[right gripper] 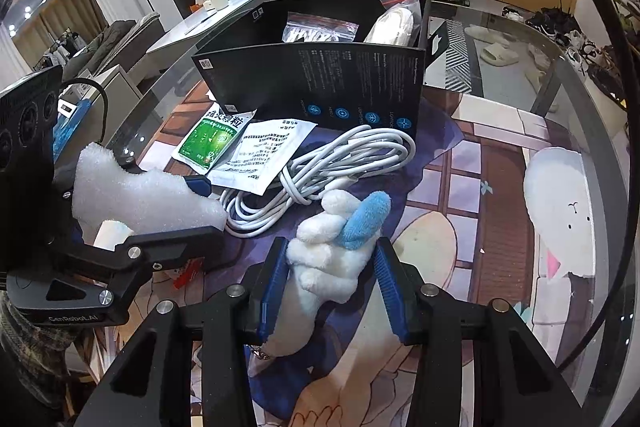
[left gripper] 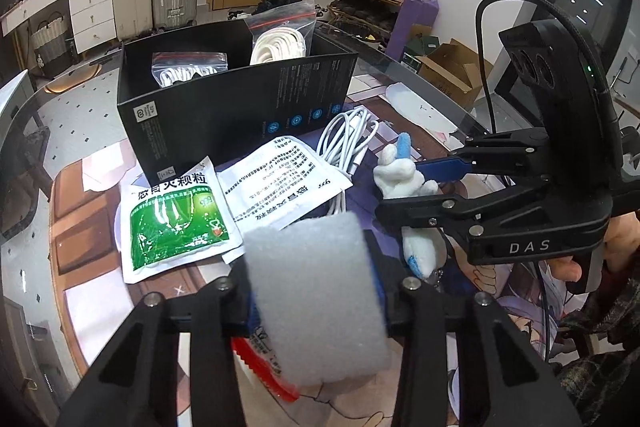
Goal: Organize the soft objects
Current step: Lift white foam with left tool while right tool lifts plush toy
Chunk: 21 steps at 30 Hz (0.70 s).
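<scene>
The foam block (left gripper: pixel 316 291) fills the lower centre, pinched by the left gripper (left gripper: pixel 316 301); the plush toy (right gripper: pixel 332 259) sits low centre, the right gripper (right gripper: pixel 330 287) closing around it; its dangling chain could snag the white cable (right gripper: pixel 320 171) beside the black box (right gripper: pixel 320 75).

We grip the grey foam block (left gripper: pixel 316 299) in the left gripper (left gripper: pixel 316 307). Right gripper (left gripper: pixel 420 187) clamps the white plush toy (left gripper: pixel 404 175) beside the white cable (left gripper: pixel 348 143). Two sachets (left gripper: pixel 176 219) lie before the black box (left gripper: pixel 236 99).
</scene>
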### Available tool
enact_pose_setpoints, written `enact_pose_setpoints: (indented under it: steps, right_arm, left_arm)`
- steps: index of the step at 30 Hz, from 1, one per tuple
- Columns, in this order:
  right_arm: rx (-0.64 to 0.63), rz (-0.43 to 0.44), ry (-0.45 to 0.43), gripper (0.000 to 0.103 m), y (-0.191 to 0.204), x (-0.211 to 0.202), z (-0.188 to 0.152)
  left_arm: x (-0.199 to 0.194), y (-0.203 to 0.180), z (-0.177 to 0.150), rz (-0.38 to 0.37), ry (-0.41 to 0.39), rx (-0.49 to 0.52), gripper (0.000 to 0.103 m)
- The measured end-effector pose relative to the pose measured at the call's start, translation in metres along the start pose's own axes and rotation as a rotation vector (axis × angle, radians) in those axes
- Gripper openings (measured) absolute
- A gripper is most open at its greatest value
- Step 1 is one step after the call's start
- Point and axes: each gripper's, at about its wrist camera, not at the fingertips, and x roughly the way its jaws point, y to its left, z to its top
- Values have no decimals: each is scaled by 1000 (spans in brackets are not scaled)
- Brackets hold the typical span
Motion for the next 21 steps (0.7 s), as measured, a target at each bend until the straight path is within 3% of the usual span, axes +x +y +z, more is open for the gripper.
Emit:
enact_pose_setpoints:
  steps: [4, 8, 21]
  right_arm:
    - [0, -1, -9, 44, -2, -3, 1]
    - [3, -2, -18, 44, -5, -7, 2]
    - [4, 12, -42, 43, -6, -20, 4]
  left_arm:
    - [-5, 1, 2, 2, -13, -13, 25]
    - [-9, 1, 4, 13, -23, -14, 20]
    - [-17, 0, 8, 72, -56, -31, 20]
